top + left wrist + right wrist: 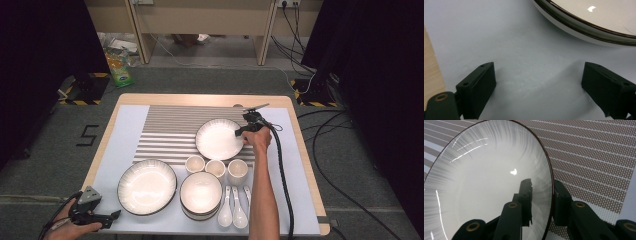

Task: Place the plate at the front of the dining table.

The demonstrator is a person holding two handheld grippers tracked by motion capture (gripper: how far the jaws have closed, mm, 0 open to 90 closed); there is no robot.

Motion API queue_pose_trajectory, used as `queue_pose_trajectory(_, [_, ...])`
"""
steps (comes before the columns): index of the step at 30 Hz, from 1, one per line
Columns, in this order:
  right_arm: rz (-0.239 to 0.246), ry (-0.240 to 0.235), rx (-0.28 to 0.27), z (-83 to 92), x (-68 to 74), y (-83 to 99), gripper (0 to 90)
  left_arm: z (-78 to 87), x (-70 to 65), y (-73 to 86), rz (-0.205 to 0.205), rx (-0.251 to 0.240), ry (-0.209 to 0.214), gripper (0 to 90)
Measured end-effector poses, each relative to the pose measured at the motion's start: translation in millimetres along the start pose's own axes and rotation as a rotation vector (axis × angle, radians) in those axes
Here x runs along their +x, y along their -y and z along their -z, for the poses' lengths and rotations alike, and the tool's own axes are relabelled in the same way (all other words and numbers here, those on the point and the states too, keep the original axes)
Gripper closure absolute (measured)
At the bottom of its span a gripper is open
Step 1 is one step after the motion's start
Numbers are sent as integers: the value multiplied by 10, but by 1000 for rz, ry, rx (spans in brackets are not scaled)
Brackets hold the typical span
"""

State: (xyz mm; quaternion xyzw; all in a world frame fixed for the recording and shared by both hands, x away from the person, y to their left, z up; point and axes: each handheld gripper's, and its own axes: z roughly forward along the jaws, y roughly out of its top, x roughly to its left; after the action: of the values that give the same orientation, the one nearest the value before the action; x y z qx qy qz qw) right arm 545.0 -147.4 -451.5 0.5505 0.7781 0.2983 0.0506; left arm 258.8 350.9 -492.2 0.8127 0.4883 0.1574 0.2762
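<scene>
At the lower left of the high view the left gripper rests on the pale grey mat just beside the large dark-rimmed white ceramic bowl, its jaws spread wide with nothing between them. Right of centre, on the brown-and-white striped placemat, lies the round glossy white ceramic plate with a thin dark rim. The right gripper straddles its right edge, one jaw over the glazed face and one outside; the gap is narrow, but a slight space shows, so the pads seem not to be pressing. The plate is likely stiff, slick and breakable, fairly heavy for an edge pinch; the rim is the only purchase.
</scene>
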Motion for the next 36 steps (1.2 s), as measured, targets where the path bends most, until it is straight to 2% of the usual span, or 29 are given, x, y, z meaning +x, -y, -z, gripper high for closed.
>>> queue_pose_trajectory(8, [-10, -7, 10, -33, -32, 42, 709, 0, -1, -2, 0, 2, -1, 109])
queue_pose_trajectory(13, [16, -21, 8, -58, 8, 33, 710, 4, 1, -6, -1, 10, 2, 109])
queue_pose_trajectory(20, [6, -28, 17, -108, 18, 42, 703, 1, 0, -3, 0, 4, 1, 109])
queue_pose_trajectory(27, [17, 2, 22, -122, 29, 47, 694, -1, 0, 0, 1, -1, 0, 109])
queue_pose_trajectory(31, [-7, 12, 1, -48, 21, 29, 665, -1, 0, -1, 1, 0, 0, 109])
queue_pose_trajectory(36, [6, 17, -45, 127, 13, 10, 627, 0, 1, -3, 1, 3, 0, 109])
